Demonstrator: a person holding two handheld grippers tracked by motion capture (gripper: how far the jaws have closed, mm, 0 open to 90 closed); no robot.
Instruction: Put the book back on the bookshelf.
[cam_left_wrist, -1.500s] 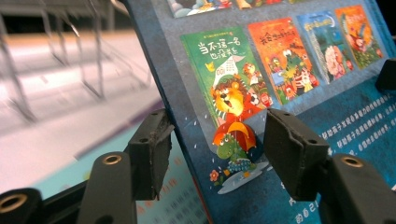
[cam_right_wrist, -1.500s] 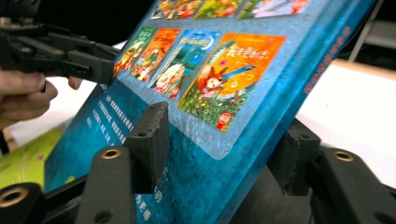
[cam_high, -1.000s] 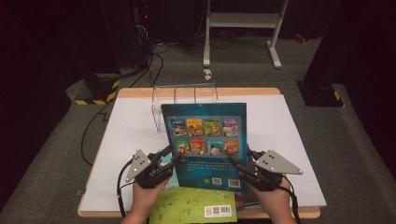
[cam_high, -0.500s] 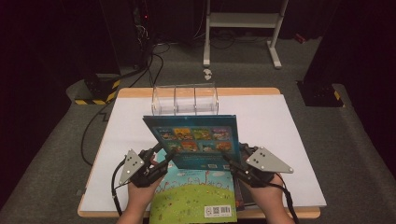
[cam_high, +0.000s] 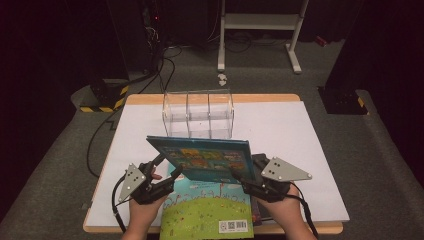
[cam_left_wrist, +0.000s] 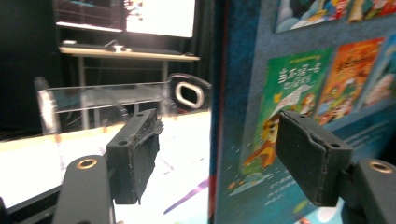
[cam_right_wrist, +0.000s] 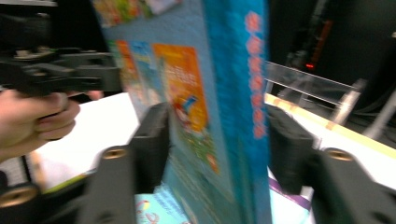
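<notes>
— Dark room, grey floor, cables and a white stand at the back. What sits on the white worktop (cam_high: 310, 135)?

— A clear plastic rack (cam_high: 198, 114) with three compartments stands toward the far edge. Near the front edge lies a green picture book (cam_high: 207, 215), flat, with a code square on its cover.

— And the blue book (cam_high: 207, 159)?

— It is held up off the worktop, above the green one and just in front of the rack, tilted so that its cover with the little pictures faces up and toward the person. Its far edge sits near the rack; I cannot tell if they touch.

— Who holds it?

— The right tool (cam_high: 246, 179) is clamped on the book's right side; in the right gripper view its two black jaws press on both faces of the book. The left tool (cam_high: 167, 169) has just been opening: in the left gripper view the book's edge stands between the jaws, one pad lies near the cover, the other stands well clear.

— So the left one is apart?

— Yes, jaws apart around the book's left edge, not pressing on it.
</notes>
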